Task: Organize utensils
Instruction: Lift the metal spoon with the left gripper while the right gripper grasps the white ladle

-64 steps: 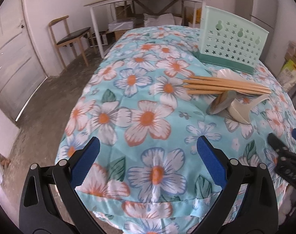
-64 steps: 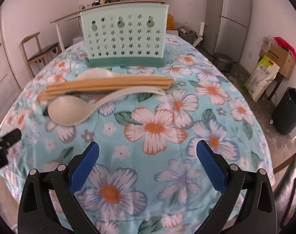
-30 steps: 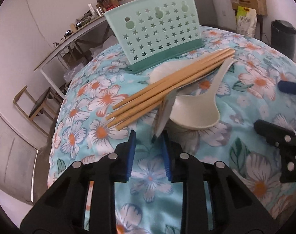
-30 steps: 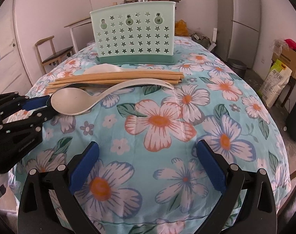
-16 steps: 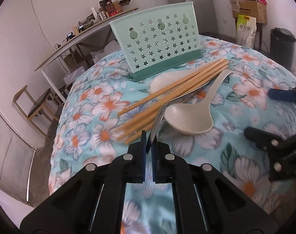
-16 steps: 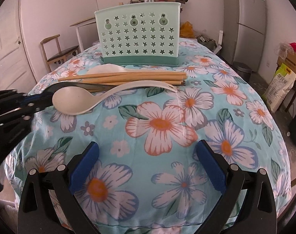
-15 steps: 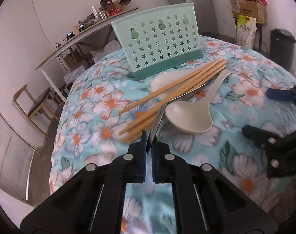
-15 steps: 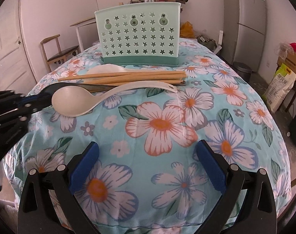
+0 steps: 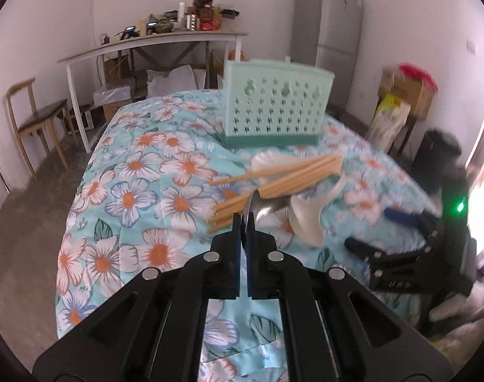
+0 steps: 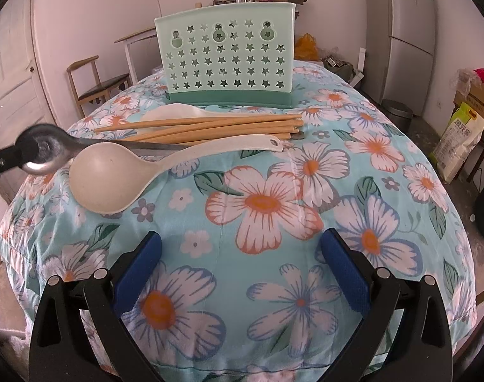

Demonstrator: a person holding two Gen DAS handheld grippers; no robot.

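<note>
The metal spoon (image 10: 47, 151) is pinched by its bowl in the left gripper (image 9: 243, 222), whose jaws are clamped tight on it, its handle still under the chopsticks (image 10: 210, 127) at the near-left of the pile on the floral cloth (image 10: 274, 207). The step in hand looks like drawing this spoon free, and next it likely needs pulling clear without scattering the sticks, then carrying to the green holder (image 10: 226, 60) at the far side. The right gripper (image 10: 238, 261) hangs wide and empty over the near cloth, right of the plastic spoon (image 10: 114, 181).

Metal spoon (image 10: 92, 146) handle hidden under chopsticks (image 10: 210, 127).
</note>
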